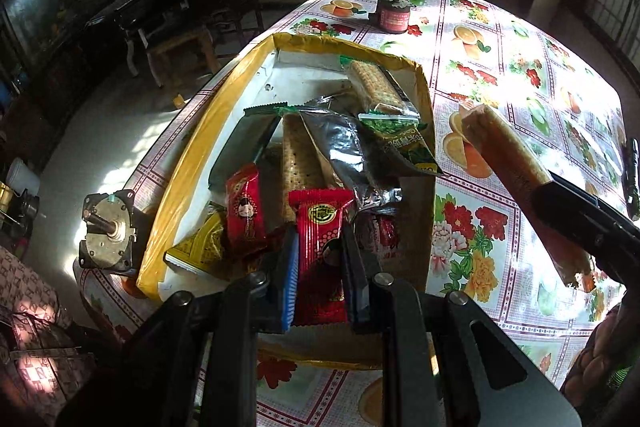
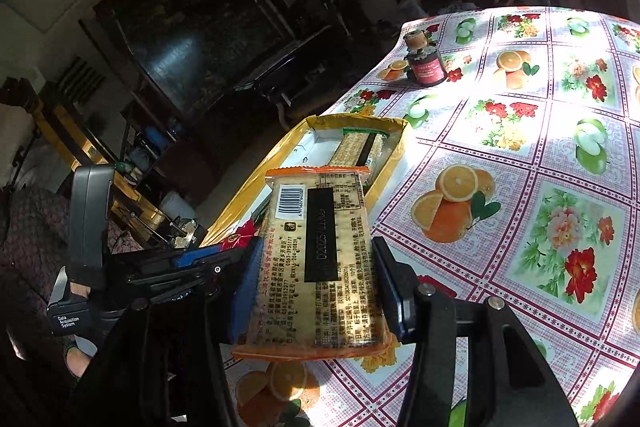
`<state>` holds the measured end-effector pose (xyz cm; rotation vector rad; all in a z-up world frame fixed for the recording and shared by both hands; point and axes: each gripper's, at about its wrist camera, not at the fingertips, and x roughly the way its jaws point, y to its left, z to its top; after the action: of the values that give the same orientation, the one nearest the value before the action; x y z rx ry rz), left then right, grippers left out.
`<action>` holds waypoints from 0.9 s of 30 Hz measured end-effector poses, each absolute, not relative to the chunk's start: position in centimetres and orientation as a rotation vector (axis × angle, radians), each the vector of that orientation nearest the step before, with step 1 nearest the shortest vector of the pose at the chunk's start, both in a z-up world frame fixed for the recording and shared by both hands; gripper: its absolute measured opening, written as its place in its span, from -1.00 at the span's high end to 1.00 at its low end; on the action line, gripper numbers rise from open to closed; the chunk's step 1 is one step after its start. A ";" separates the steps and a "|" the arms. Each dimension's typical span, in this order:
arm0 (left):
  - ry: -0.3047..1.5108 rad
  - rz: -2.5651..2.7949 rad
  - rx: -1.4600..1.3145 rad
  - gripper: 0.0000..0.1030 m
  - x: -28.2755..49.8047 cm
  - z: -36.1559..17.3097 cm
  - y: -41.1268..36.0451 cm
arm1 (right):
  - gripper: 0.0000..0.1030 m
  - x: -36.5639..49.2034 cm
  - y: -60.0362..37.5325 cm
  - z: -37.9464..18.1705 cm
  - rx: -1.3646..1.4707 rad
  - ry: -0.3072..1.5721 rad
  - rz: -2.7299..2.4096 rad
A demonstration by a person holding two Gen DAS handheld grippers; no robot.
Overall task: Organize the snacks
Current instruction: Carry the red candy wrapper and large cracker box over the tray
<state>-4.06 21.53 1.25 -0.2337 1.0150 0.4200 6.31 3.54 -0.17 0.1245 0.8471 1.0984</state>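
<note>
A: Item one: orange cracker pack [image 2: 316, 259]. Location?

B: Clamped across its width in the right hand-held gripper [image 2: 316, 291], raised over the desk [image 2: 520, 155], just right of the box [image 1: 224, 115]. Long axis runs forward along the fingers, toward the box's far end.

A: Direction to the box from that gripper?

B: Ahead and to the left. The pack's far end already reaches over the box's right wall in the right wrist view. My judgement: a short leftward carry puts it over the opening.

A: Item two: red snack packet [image 1: 320, 251].

B: Pinched by the left hand-held gripper [image 1: 320, 247], jaws closed on its sides. Long axis points forward; it sits over the box's near end, above the other wrappers. Whether it touches them, cannot tell.

A: Nearer arm to the box?

B: Left; it is over the contents. Right stands outside the wall.

A: Contents?

B: Green cracker pack [image 1: 376, 83] at the far end; silver foil bag [image 1: 340, 147] mid-box.

A: Outlying?

B: Dark jar [image 1: 394, 11] far across the desk; metal motor [image 1: 108, 231] beside the box's left wall.
</note>
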 end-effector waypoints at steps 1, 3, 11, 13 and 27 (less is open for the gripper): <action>1.015 0.423 -0.234 0.60 -4.1 1.2 21.7 | -0.03 6.3 3.8 -0.2 0.121 0.849 1.102; 1.017 0.430 -0.238 0.60 -4.2 1.0 22.1 | -0.03 6.2 4.4 -0.3 0.116 0.853 1.107; 1.023 0.455 -0.254 0.60 -4.4 0.5 23.6 | -0.03 6.7 6.6 -0.5 0.109 0.865 1.124; 1.025 0.458 -0.259 0.60 -4.4 0.3 23.9 | -0.03 7.0 7.2 -0.5 0.107 0.865 1.128; 1.039 0.473 -0.263 0.60 -3.6 -0.4 25.3 | -0.03 9.4 11.0 -0.4 0.091 0.870 1.141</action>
<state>-3.62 25.27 -0.43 -0.2631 1.0389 0.4728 9.41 10.96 -0.36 0.0912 0.8703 1.1408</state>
